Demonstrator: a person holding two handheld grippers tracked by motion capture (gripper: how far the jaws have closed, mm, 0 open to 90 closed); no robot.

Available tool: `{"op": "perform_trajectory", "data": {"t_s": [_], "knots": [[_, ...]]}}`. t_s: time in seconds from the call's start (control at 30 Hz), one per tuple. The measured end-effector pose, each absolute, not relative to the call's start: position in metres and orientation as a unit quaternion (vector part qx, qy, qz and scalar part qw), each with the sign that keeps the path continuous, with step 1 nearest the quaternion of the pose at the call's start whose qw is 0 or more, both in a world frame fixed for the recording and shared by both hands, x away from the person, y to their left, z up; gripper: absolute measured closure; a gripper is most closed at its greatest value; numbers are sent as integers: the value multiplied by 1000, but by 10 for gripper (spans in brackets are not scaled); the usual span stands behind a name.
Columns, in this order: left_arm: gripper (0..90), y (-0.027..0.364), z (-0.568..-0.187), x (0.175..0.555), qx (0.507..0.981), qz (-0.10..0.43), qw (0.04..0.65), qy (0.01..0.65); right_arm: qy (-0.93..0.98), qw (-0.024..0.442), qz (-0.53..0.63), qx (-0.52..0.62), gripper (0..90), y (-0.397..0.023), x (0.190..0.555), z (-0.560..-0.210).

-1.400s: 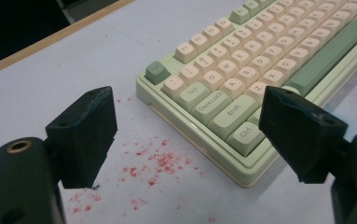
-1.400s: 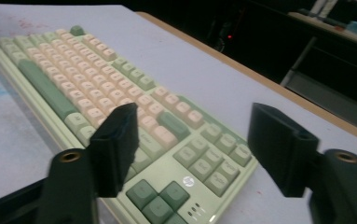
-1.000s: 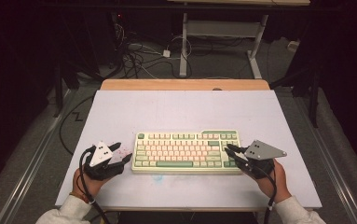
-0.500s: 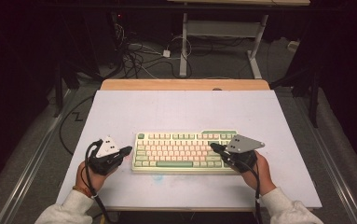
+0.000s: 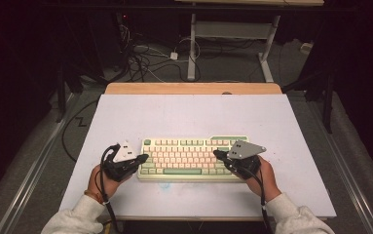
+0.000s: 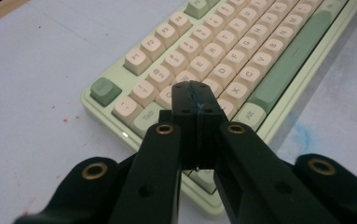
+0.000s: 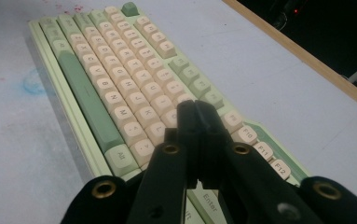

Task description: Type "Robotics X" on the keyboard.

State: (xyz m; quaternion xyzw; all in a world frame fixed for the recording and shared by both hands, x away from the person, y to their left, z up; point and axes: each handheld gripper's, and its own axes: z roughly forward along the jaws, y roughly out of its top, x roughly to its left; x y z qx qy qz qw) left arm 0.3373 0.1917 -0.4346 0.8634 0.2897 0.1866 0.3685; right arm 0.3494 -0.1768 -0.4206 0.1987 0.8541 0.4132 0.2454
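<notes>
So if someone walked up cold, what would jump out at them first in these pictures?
The pastel green and cream keyboard near the front of the pale table. Then the two black grippers, both shut and empty: the left gripper over its left end, the right gripper over its right end.

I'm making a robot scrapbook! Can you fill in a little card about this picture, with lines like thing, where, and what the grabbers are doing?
thing: keyboard, pale green with cream keys
where: flat on the table, near the front edge
left gripper: jaws shut, empty, tips over the keyboard's left end
right gripper: jaws shut, empty, tips over the keyboard's right end
touching keys: cannot tell
table marks: blue smudge in front of the keyboard
</notes>
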Motion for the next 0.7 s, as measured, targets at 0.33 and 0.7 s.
{"op": "perform_trajectory", "data": {"t_s": [0.33,0.7], "knots": [[872,164,-432,350,872,186,364,269,856,247,409,198,900,-187,343,-421],[873,142,-435,361,882,178,362,245,856,249,407,197,900,-192,341,-422]]}}
